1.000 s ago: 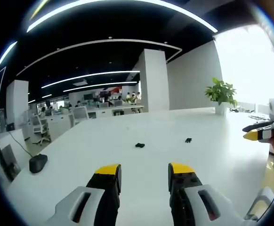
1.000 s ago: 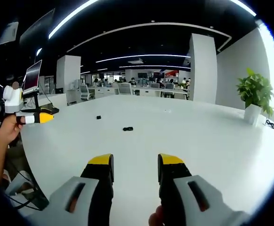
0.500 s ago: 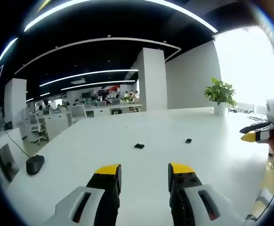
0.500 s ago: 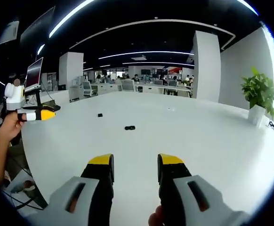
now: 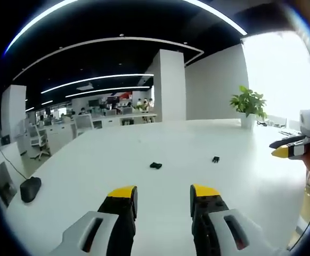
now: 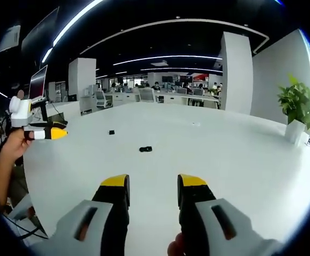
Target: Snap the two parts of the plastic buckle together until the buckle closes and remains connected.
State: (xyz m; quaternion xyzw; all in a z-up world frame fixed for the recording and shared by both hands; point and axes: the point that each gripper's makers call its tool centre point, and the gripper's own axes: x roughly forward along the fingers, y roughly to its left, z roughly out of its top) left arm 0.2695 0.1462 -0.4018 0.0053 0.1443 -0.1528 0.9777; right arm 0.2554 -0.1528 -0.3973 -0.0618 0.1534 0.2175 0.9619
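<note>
Left gripper view: two small dark buckle parts lie apart on the white table (image 5: 240,176), one buckle part (image 5: 155,165) at about 12 o'clock above the jaws, the other buckle part (image 5: 215,159) toward 1 o'clock, further right. Clear bare tabletop between them. Nothing joined, nothing gripped: my reading is the task has not really begun, with pickup of both pieces, alignment and the snap all left to do.

Left gripper (image 5: 163,198) sits low at 6 o'clock, jaws parted with a plain gap, holding nothing, well short of either part. Right gripper (image 6: 152,188) the same: jaws spread, empty, with the nearer part at 12 o'clock beyond it in the right gripper view and the second one up toward 11 o'clock.

Each gripper also appears in the other's view at the edge, 3 o'clock and 9 o'clock, yellow tips only; a hand (image 6: 17,143) wraps the left one.

Hard to make out: which part is the pronged half and which the socket, and how each is turned; both are too small. A computer mouse (image 5: 30,188) lies at 8 o'clock, a potted plant (image 5: 247,105) at 2 o'clock at the table's far end.
</note>
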